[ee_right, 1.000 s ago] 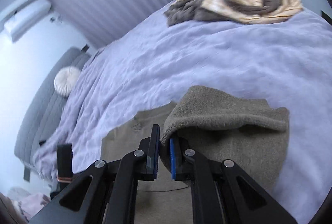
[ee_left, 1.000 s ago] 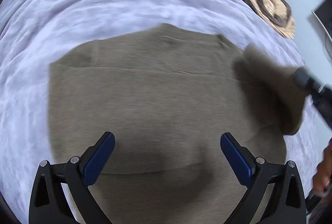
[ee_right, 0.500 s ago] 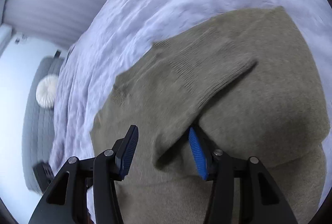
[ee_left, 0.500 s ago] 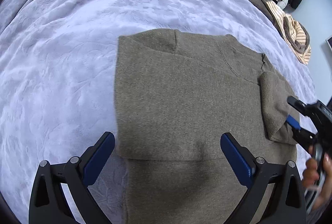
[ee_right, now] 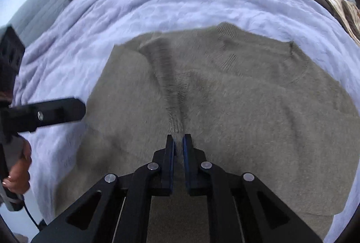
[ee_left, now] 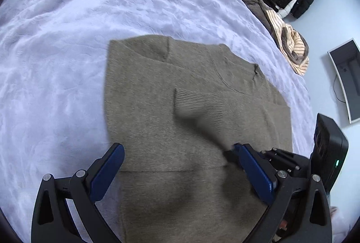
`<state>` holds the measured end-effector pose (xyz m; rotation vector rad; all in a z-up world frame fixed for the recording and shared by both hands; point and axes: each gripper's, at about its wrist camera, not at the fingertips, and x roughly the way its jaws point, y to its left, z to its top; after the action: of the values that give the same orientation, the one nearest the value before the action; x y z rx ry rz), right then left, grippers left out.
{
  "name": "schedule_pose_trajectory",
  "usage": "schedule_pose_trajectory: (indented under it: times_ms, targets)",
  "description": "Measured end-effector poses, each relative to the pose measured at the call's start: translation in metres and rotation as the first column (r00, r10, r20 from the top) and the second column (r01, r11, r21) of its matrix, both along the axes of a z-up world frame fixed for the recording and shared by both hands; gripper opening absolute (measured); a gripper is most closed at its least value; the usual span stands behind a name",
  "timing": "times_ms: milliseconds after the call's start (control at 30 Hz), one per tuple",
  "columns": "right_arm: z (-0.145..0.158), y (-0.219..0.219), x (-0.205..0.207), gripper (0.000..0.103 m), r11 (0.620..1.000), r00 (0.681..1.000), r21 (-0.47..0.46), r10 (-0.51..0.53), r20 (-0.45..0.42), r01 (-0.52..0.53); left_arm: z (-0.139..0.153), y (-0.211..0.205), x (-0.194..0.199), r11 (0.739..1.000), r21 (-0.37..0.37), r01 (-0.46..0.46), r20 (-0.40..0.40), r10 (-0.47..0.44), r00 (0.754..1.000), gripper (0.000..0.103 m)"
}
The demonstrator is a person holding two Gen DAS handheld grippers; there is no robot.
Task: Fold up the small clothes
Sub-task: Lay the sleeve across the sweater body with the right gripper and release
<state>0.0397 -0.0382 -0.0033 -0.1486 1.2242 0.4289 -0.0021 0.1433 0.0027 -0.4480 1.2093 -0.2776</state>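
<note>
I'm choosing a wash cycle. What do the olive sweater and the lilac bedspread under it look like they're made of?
The sweater looks like a soft knit, perhaps wool or a blend: fine ribbing shows on the cuff, and the surface is matte and slightly fuzzy. The bedspread looks like plush fleece or velvet, with a crinkled, faintly shiny nap. The exact fibres cannot be told.

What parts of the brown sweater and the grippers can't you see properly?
- Olive-brown knit sweater: its bottom hem is cut off by both views' lower edges.
- Ribbed sleeve cuff: motion-blurred in the right wrist view.
- Right gripper, closing on sleeve fabric: the left gripper's blue-padded fingers hide it in the left wrist view.
</note>
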Motion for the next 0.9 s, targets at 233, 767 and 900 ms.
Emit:
schedule_pose_trajectory:
  times_ms: [233, 767, 900]
  targets:
    - [0.016, -0.062, -0.031, 0.036, 0.984, 0.987, 0.083, -0.157, -0.043, 0.16, -0.02, -0.033, 0.016, 0.995, -0.093, 0.044, -0.079, -0.052, 0.996, 0.102]
    - [-0.011, -0.319, -0.083, 0.006, 0.231, 0.428, 0.479, -0.831, -0.356, 0.847, -0.018, -0.056, 0.037, 0.997, -0.035, 0.071, -0.051, -0.072, 0.996, 0.013]
    - [0.007, -0.321, -0.081, 0.005, 0.353, 0.51, 0.467, -0.818, -0.265, 0.81, -0.018, -0.06, 0.025, 0.997, 0.008, 0.082, -0.047, -0.081, 0.996, 0.014]
